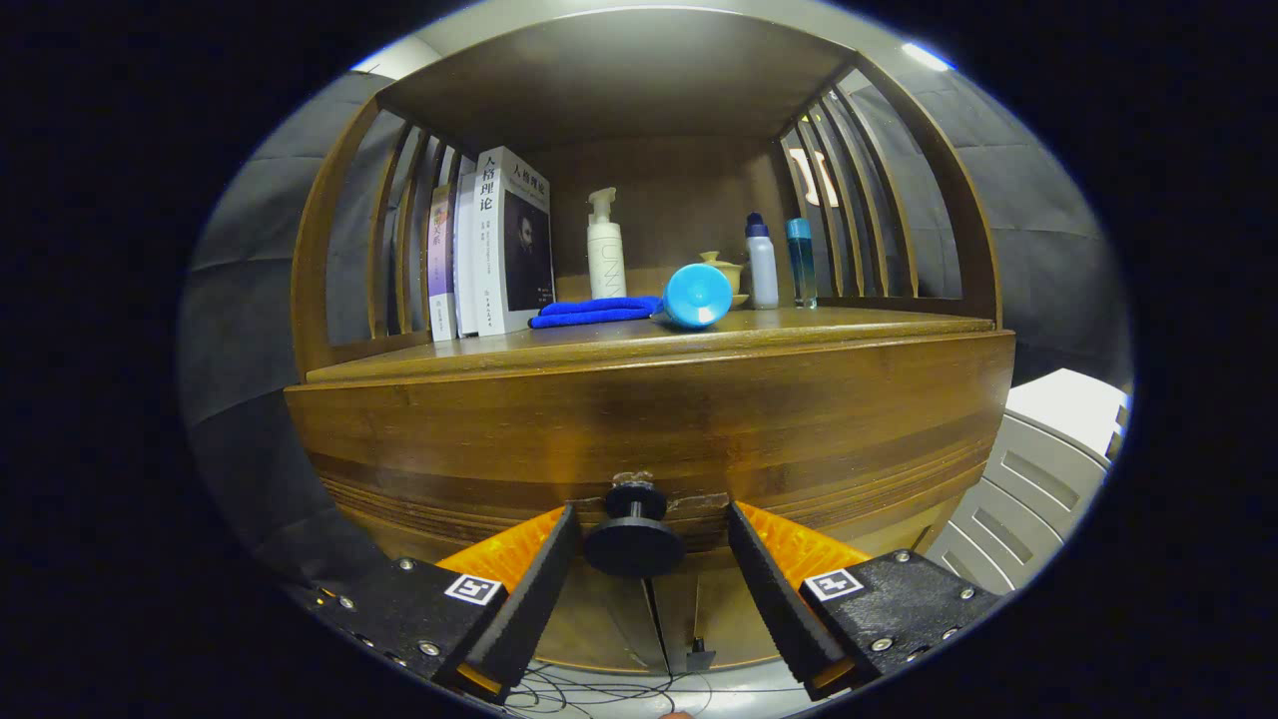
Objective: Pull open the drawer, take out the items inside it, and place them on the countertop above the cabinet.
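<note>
A brown wooden cabinet stands close in front of me. Its drawer front (pixel 649 419) sits flush under the countertop (pixel 849 325), so the drawer looks closed and whatever is inside is hidden. A round black knob (pixel 634 544) sticks out of the drawer's lower middle. My gripper (pixel 651 511) is open, with one finger on each side of the knob. A small gap shows on both sides, so neither finger presses on it.
On the countertop lie a folded blue cloth (pixel 596 312) and a light-blue cup (pixel 696 296) on its side. Behind them are upright books (pixel 504 245), a white pump bottle (pixel 605 248), a small tea cup (pixel 724 270) and two bottles (pixel 762 262). A white unit (pixel 1038 469) stands to the right, and cables (pixel 599 689) lie on the floor.
</note>
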Demonstrator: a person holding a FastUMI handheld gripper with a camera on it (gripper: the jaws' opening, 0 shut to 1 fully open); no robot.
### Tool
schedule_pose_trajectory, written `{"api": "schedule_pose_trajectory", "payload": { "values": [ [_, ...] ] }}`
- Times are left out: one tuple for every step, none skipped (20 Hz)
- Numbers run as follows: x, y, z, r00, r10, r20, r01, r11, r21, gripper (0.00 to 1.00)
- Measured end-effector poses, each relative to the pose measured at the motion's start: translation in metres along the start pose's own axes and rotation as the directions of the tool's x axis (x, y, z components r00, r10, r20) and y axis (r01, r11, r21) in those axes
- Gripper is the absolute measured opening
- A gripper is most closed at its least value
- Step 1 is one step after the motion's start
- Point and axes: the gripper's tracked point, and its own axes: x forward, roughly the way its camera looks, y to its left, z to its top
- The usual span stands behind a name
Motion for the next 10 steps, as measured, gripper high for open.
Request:
{"api": "schedule_pose_trajectory", "payload": {
  "values": [
    [-0.0014, 0.0001, 0.0000, 1.000, -0.004, 0.003, 0.004, 1.000, 0.006, 0.94],
    [-0.0001, -0.0004, 0.0002, 1.000, -0.012, 0.007, 0.012, 1.000, 0.000, 0.94],
    [0.0000, -0.0013, 0.0010, 1.000, -0.018, 0.018, 0.018, 1.000, -0.006, 0.94],
    [0.0005, -0.0013, 0.0007, 1.000, -0.021, 0.021, 0.021, 1.000, -0.008, 0.95],
    [-0.0004, -0.0016, 0.0025, 0.999, -0.020, 0.031, 0.021, 1.000, -0.012, 0.95],
    [0.0008, -0.0017, 0.0021, 0.999, -0.017, 0.029, 0.018, 1.000, -0.015, 0.95],
    [0.0003, -0.0010, 0.0019, 1.000, -0.015, 0.027, 0.015, 1.000, -0.017, 0.95],
    [-0.0003, -0.0003, 0.0007, 1.000, -0.008, 0.016, 0.008, 1.000, -0.018, 0.95],
    [-0.0028, -0.0003, 0.0017, 1.000, -0.002, 0.009, 0.002, 1.000, -0.017, 0.95],
    [-0.0053, 0.0010, 0.0046, 1.000, 0.004, 0.007, -0.004, 1.000, -0.010, 0.95]
  ]
}}
